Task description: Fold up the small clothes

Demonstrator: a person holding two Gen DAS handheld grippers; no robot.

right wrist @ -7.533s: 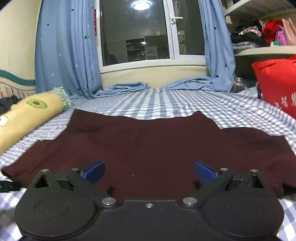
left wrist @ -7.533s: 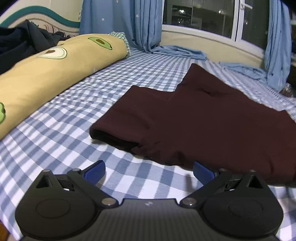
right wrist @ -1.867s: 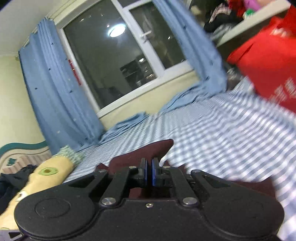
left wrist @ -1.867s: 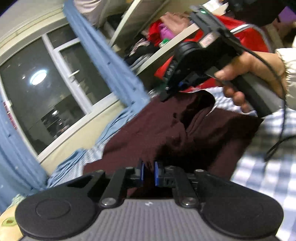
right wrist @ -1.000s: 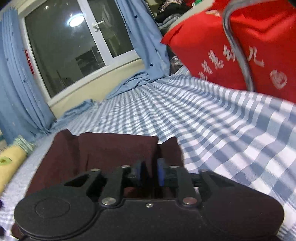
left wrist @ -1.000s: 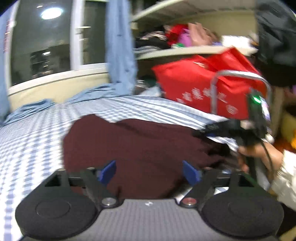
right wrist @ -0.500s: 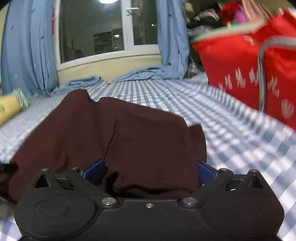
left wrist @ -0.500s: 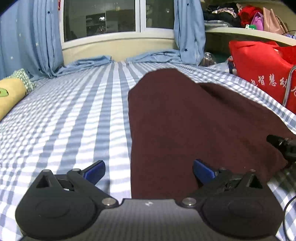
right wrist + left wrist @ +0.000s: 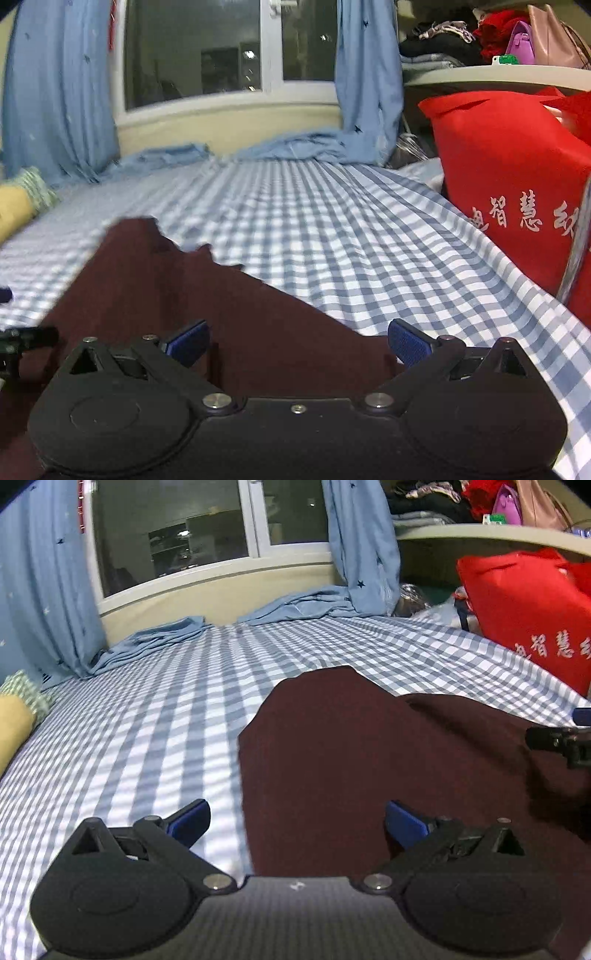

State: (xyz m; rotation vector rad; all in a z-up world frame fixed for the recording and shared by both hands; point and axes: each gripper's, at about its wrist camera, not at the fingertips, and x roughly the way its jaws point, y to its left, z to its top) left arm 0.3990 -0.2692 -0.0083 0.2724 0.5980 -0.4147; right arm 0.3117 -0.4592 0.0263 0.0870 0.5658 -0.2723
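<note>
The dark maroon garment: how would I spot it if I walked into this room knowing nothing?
Start at the bed with the blue-and-white checked sheet under the curtained window. The dark maroon garment lies flat on its right side, short of the red fabric bag. It is the only plain, dark cloth there; everything around it is checked, blue or bright red.

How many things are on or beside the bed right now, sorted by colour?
Maroon: 1, the folded garment
Red: 1, the bag with white characters
Blue: 2, the curtains
Yellow: 1, the pillow
Blue-and-white check: 1, the bedsheet
Total: 6
</note>
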